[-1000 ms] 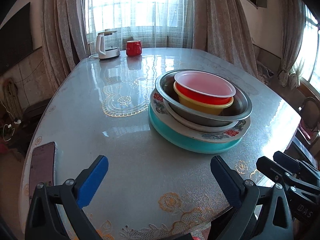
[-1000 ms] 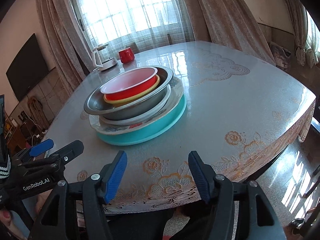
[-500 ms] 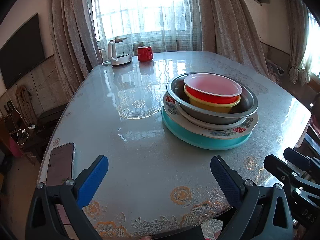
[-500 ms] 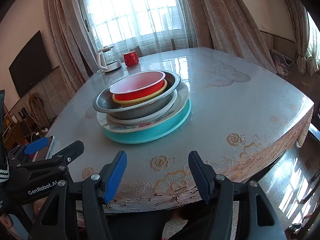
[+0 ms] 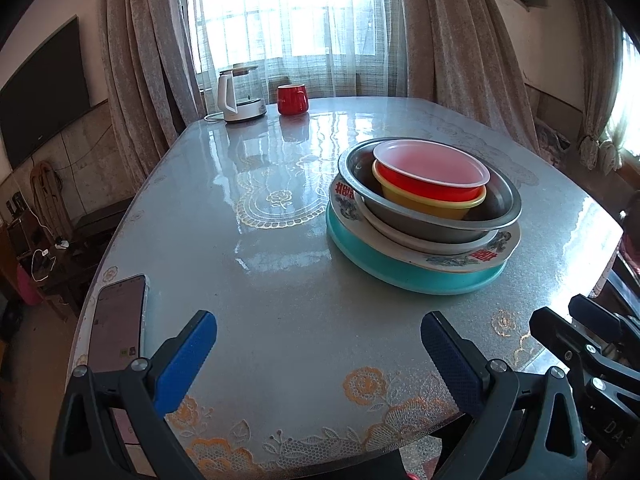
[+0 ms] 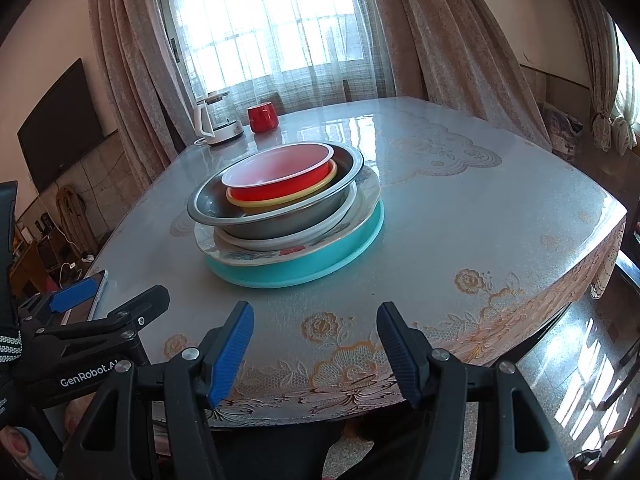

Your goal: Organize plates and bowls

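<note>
- Fingers of the left gripper (image 5: 318, 354) are spread wide with nothing between the blue ribbed pads; those of the right gripper (image 6: 316, 354) are also spread and hold nothing. Both hang over the near edge of the bench (image 5: 280, 280), well short of the dishes.
- Ahead of the left fingers and off to their right, ahead and slightly left of the right fingers, stands 1 nested stack, apart from both grippers.
- Order in the stack runs widest at the bottom to smallest on top, likely so each piece seats inside the one below and the pile stays steady: a teal tray (image 5: 412, 270) with a thick smooth rim, a patterned plate (image 5: 486, 254) with red marks and floral print, a plain white dish (image 6: 280, 242), a dull metal basin (image 5: 502, 210) with a flared lip, a yellow bowl (image 5: 428, 204), and a red bowl (image 5: 430, 168) with a pale interior.
- Both small bowls look like thin glossy plastic, probably light and slippery to pinch.
- Judging by the finished nesting, the organizing seems done or nearly so.
- Glossy clear sheeting over lace-printed cloth covers the bench.
- Just left of the left fingers a phone (image 5: 118, 324) lies flat; far ahead sit a kettle (image 5: 240, 94) and a red mug (image 5: 292, 99).
</note>
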